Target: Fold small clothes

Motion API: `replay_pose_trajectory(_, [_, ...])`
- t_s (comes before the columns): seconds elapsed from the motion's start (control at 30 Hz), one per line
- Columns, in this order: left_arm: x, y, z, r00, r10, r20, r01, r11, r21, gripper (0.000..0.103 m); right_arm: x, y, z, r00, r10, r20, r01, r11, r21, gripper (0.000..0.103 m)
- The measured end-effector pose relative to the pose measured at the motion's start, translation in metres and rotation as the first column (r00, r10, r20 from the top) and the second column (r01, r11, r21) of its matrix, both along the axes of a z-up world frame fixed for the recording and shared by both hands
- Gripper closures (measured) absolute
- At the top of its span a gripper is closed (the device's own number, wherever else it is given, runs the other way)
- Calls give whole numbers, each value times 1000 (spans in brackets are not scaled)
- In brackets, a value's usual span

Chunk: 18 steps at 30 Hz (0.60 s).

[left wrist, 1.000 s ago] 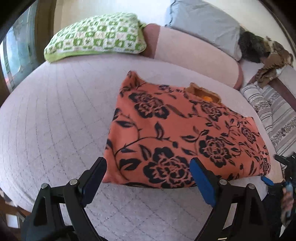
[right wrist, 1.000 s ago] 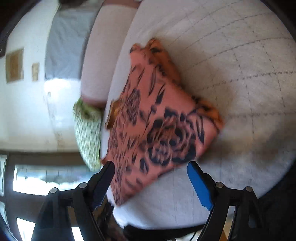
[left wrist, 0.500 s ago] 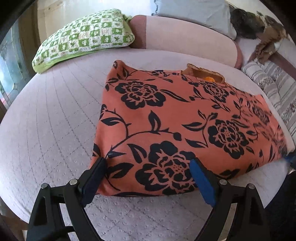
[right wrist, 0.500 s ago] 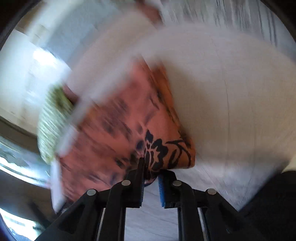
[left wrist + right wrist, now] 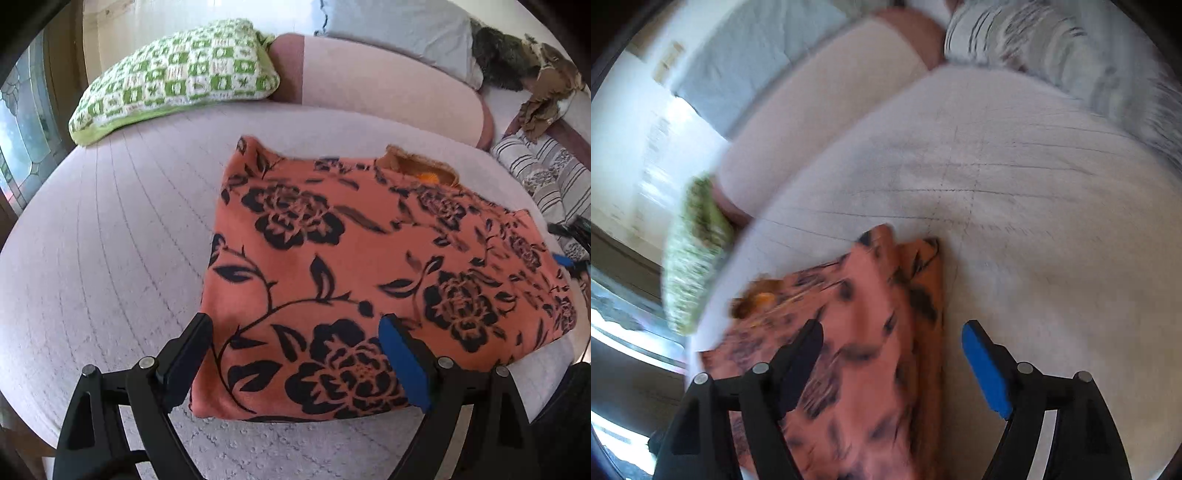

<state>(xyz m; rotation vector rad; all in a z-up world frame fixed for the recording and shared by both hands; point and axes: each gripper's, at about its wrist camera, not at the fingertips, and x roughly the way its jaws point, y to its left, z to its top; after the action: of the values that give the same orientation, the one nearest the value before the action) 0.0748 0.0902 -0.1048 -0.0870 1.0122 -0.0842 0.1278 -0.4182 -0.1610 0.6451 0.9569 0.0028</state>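
Observation:
An orange garment with black flowers [image 5: 351, 266] lies folded flat on the pale quilted bed [image 5: 110, 258]. My left gripper [image 5: 295, 365] is open over the garment's near left corner, its fingers straddling the cloth without pinching it. In the right wrist view, which is blurred, the garment [image 5: 857, 332] lies under my right gripper [image 5: 894, 365], which is open with one finger over the cloth and the other over the bed [image 5: 1015, 184]. The right gripper's tip [image 5: 567, 258] shows at the garment's right edge in the left wrist view.
A green checked pillow [image 5: 177, 74] lies at the head of the bed beside a pink bolster [image 5: 369, 85] and a grey pillow [image 5: 399, 33]. Striped cloth [image 5: 543, 177] and dark clothes [image 5: 517, 62] lie at the right. A window [image 5: 22, 129] is at the left.
My right gripper was shut on the garment's corner half a second ago and has opened and let go. My left gripper has stayed open at the near edge.

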Motion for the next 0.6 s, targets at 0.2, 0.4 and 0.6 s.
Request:
replay_pose_trajectory(0.2, [4, 3, -12, 1000, -6, -2, 6, 999, 32, 12, 32, 14, 16, 994, 102, 32, -101, 994, -35, 88])
replay_pose_trajectory(0.4, [7, 14, -12, 999, 18, -30, -18, 999, -31, 12, 29, 15, -20, 996, 83, -23, -85, 991, -101, 77])
replay_pose_trajectory(0.6, [-9, 49, 14, 993, 112, 48, -105, 987, -119, 12, -20, 31, 51, 987, 87, 138, -52, 970, -238, 39])
